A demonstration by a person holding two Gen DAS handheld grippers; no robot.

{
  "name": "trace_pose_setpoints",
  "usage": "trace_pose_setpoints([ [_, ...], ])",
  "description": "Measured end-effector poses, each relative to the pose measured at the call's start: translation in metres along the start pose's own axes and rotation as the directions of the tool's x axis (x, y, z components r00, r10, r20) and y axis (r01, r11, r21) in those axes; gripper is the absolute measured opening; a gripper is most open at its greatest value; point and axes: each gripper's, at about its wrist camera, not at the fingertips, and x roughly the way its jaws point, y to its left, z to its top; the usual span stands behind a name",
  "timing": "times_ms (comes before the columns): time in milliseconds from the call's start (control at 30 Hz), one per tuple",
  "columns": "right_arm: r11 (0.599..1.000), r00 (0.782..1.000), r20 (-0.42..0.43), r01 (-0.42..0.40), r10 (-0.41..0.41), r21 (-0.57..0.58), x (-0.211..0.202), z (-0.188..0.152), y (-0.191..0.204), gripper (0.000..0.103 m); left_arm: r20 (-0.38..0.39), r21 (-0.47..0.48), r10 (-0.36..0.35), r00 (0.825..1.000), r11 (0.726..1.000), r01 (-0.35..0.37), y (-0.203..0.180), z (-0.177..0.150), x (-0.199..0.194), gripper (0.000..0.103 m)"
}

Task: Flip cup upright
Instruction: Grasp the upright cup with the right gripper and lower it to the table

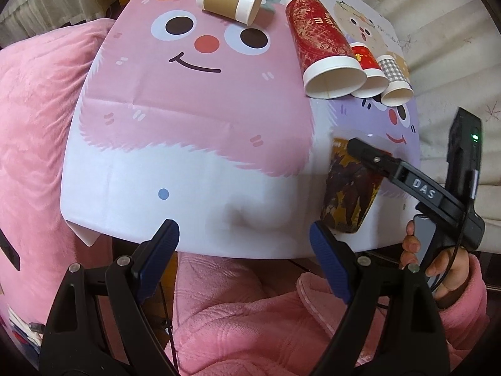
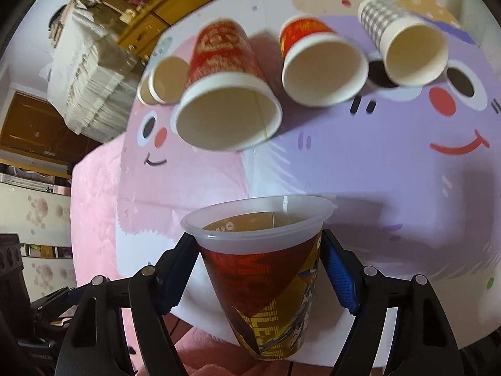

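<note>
Left gripper (image 1: 244,257): black plastic arms, silver round screws at pivots, ribbed blue pads (image 1: 330,266) on fingertips. Right gripper (image 2: 260,269): same build; its black body bears raised lettering "DAS" and a green LED. Right hand (image 1: 438,263): bare skin, fluffy pink sleeve (image 1: 463,300).

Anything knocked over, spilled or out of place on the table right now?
Four paper cups lie on their sides: the brown cup at the far end, then the tall red cup, small red cup and checked cup in a row. No spill shows. The printed cup stands upright between the right gripper fingers.
</note>
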Motion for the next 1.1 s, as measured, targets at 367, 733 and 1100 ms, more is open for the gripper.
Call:
trace_pose_setpoints([
  [367,0.956,0.857,0.507,0.065,0.093,-0.285,-0.047,-0.027,0.025,0.077,0.021,0.009,0.058,0.998,0.998,-0.058,-0.003,-0.017,-0.003,0.084],
  [733,0.865,0.767,0.634,0.250,0.098,-0.436,-0.027,-0.061,0.029,0.077,0.109,0.017,0.051,0.993,0.998,-0.053,-0.008,-0.028,-0.024,0.084],
  [1100,0.891,0.876,0.464,0.100,0.133,-0.443,-0.042,-0.070,-0.003,0.100,0.150,0.060,0.001,0.989,0.998,-0.010,-0.031,-0.019,-0.029,0.084],
])
